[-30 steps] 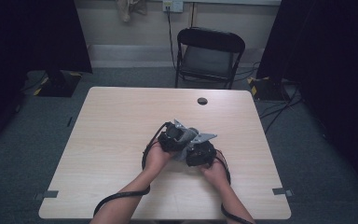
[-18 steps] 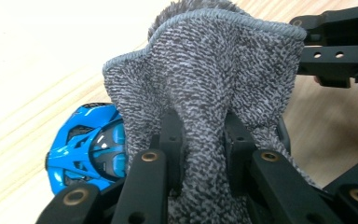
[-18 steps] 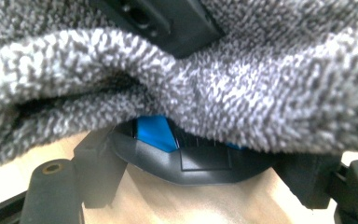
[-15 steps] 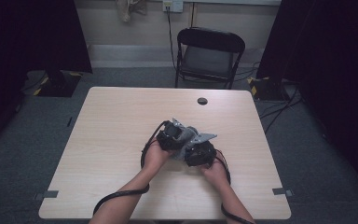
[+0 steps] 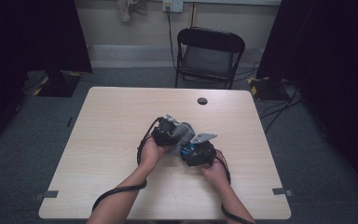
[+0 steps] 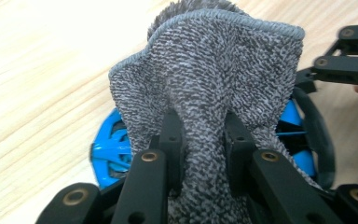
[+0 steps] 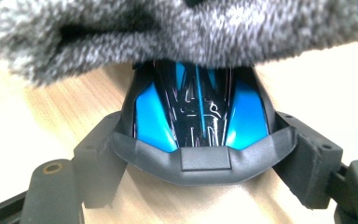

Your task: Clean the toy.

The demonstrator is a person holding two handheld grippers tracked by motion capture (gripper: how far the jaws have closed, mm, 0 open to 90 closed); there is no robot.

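Grey terry cloth [image 6: 205,84] is pinched between the jaws of the left hand-held gripper [image 6: 200,140], which are shut tight on a fold of it, the rest of the fabric standing up and fanning out beyond the jaw tips. Just behind and under the cloth sits a blue and black toy car [image 7: 200,112], and the right hand-held gripper [image 7: 200,172] has that car clamped across its body, one jaw on each side, with the car's long axis running straight away from the gripper and its far end tucked beneath the cloth. From the high view both hands meet near the middle of the bench [image 5: 112,135], the left hand-held gripper [image 5: 165,130] slightly farther from the person and the right hand-held gripper [image 5: 196,150] nearer, the cloth [image 5: 185,131] bridging the gap between them. The work looks like wiping the car. The relation that matters is that the cloth lies on top of the car's far end, so the next stroke would likely run along the car's length toward the right hand, which only needs to hold steady.
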